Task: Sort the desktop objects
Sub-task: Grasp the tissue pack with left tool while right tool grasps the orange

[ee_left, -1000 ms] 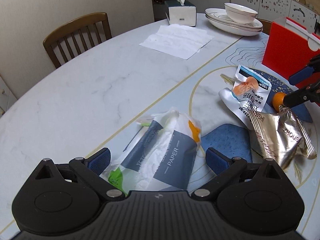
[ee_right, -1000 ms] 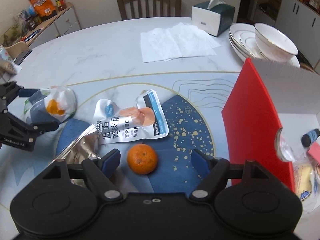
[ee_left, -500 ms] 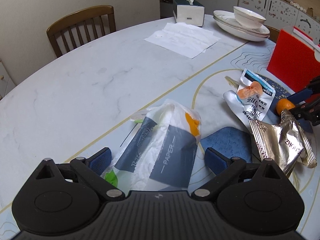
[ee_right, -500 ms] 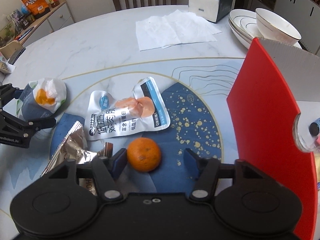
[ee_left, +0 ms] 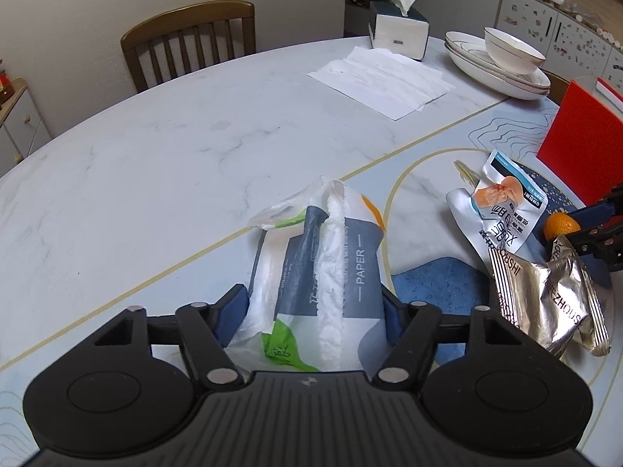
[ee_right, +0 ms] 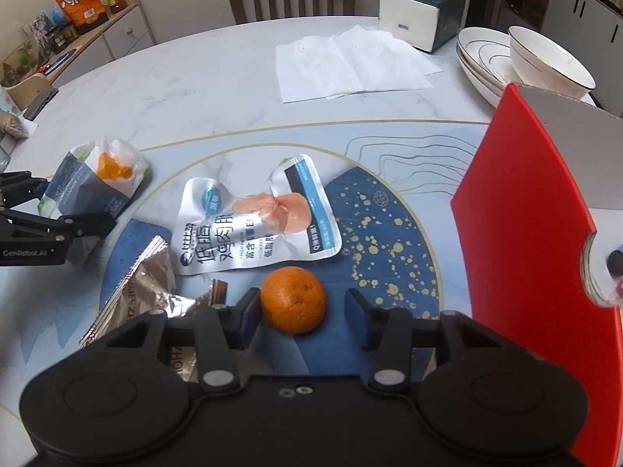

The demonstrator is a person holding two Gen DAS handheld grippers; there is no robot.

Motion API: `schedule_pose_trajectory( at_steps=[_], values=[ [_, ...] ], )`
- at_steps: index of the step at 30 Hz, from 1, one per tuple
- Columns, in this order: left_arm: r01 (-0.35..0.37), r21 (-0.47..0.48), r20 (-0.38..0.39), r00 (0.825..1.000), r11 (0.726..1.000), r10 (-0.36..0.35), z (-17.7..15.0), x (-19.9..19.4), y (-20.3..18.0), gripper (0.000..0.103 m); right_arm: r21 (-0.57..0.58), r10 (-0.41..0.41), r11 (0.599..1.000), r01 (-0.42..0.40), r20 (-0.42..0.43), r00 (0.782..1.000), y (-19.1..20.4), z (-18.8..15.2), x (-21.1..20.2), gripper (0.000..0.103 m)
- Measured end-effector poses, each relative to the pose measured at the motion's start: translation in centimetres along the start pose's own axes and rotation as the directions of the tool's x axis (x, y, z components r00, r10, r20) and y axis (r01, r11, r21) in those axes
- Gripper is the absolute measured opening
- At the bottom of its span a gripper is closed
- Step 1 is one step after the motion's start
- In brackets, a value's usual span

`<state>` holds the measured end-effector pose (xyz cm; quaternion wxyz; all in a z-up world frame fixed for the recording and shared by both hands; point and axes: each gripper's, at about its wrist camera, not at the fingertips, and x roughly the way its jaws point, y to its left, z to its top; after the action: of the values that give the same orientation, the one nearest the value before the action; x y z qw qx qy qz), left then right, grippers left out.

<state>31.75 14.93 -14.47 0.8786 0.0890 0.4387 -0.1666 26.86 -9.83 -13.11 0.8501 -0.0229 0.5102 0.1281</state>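
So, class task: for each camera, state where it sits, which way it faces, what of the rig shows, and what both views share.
Left wrist: on the left gripper, facing across the table toward a chair; its fingers flank the tissue pack.
Right wrist: on the right gripper, facing the same chair; its fingers flank the orange.
Shared: tissue pack, orange, snack pouch, red box, each other's gripper.

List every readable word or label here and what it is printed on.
"PAPER": tissue pack.
"GenRobot.AI": left gripper.
"ZHOUS" and "USHI", both cut off: foil bag.
Large Chinese print, including "低脂": white pouch.
Orange snack bag on the sideboard: too blurred to read.
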Motion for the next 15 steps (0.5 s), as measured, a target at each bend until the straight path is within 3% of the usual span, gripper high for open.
schedule_pose_trajectory(
  at_steps=[4, 6, 15],
  values=[
    [-0.005, -0.016, 0.002, 1.0, 1.0, 0.005, -0.3, -0.4, -0.4, 0.059, -0.01, 0.001, 1.0, -0.001, 0.01, 1.0, 0.0, -0.1, -0.3, 0.039],
    [-0.006, -0.018, 0.0, 1.0, 1.0, 0.006, -0.5, -0.7, -0.7, 0.058, -0.011, 0.01, 1.0, -0.01, 0.014, 1.0, -0.1, -0.1, -0.5, 0.033],
    [-0.01, -0.072, 0.0, 1.0, 0.997, 0.01, -1.7, -2.7, -2.1, 0.043, -0.026, -0.011, 1.0, 0.011, 0.027, 1.0, -0.3, -1.0, -1.2, 0.032]
  ],
)
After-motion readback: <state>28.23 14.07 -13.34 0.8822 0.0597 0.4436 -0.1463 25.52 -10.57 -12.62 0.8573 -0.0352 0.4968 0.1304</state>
